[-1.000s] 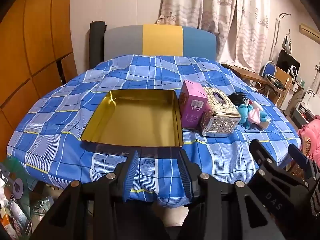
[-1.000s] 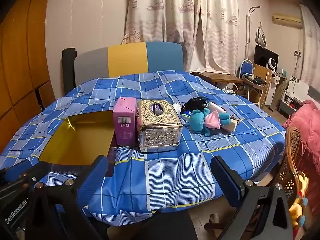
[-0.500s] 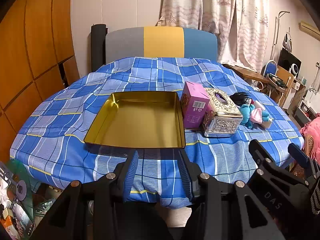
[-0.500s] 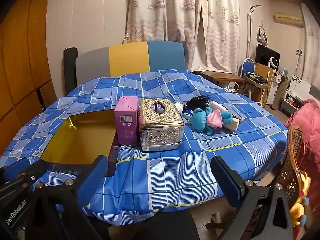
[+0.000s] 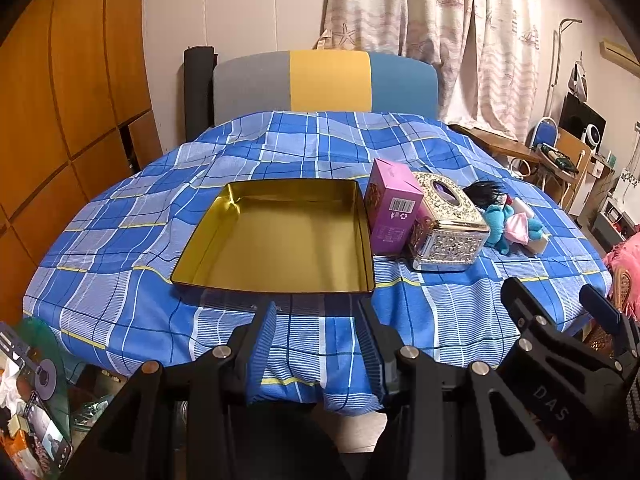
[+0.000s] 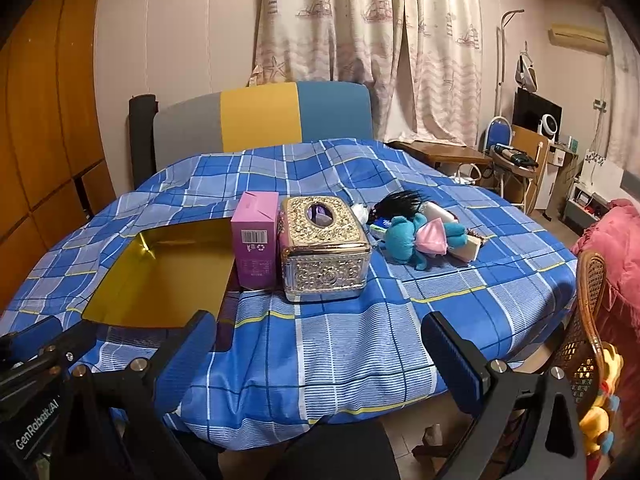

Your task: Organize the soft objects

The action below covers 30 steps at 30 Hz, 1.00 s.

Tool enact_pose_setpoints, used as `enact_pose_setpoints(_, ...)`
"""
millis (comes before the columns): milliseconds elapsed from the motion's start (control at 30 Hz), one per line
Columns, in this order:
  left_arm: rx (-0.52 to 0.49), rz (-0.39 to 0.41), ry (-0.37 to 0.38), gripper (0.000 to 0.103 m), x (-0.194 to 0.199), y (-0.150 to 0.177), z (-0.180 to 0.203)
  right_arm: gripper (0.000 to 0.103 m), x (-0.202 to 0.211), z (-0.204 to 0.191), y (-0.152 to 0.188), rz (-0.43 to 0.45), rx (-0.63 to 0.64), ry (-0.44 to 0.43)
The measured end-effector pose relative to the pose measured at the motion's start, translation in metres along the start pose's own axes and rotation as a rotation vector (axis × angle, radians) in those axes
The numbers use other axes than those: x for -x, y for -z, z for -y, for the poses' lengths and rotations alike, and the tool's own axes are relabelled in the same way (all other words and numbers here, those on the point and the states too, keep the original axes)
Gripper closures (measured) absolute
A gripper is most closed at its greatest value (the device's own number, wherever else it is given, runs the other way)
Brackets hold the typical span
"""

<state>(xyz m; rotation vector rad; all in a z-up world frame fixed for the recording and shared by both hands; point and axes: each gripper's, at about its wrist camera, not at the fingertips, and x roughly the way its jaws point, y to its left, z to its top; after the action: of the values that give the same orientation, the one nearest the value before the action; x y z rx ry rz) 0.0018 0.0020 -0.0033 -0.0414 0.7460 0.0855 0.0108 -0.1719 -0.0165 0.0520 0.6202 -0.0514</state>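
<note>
Left gripper (image 5: 320, 332): jaws apart, empty, at the table's near edge. Right gripper (image 6: 320, 344): jaws wide, empty. Gold tray (image 5: 280, 240): ahead. Teal plush toy (image 6: 412, 240): far right, beyond pink box (image 6: 256, 244) and silver tissue box (image 6: 324, 252).

I am seeing the pink box (image 6: 256, 246) blocking the gold tray's (image 6: 160, 280) right rim. Items behind the teal plush (image 6: 404, 240) are overlapping, unidentifiable. Box print is reading too small.
</note>
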Motion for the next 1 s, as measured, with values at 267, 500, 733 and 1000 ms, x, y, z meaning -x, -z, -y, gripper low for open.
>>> enact_pose_setpoints(267, -0.005, 0.005, 0.001, 0.062, 0.000, -0.001, 0.000, 0.000, -0.002, 0.001, 0.000, 0.001, 0.001, 0.008)
enact_pose_setpoints(500, -0.009, 0.014, -0.003, 0.062, 0.000, 0.000, 0.001, 0.000, -0.001, 0.004, -0.001, 0.010, -0.010, 0.013)
enact_pose_setpoints(733, -0.004, 0.019, -0.014, 0.062, -0.002, -0.002, 0.000, 0.000, -0.002, 0.007, -0.003, 0.014, -0.020, 0.006)
enact_pose_setpoints(1000, -0.023, -0.044, -0.097, 0.062, -0.033, -0.016, 0.000, 0.000, -0.019, 0.023, -0.009, -0.032, -0.061, -0.010)
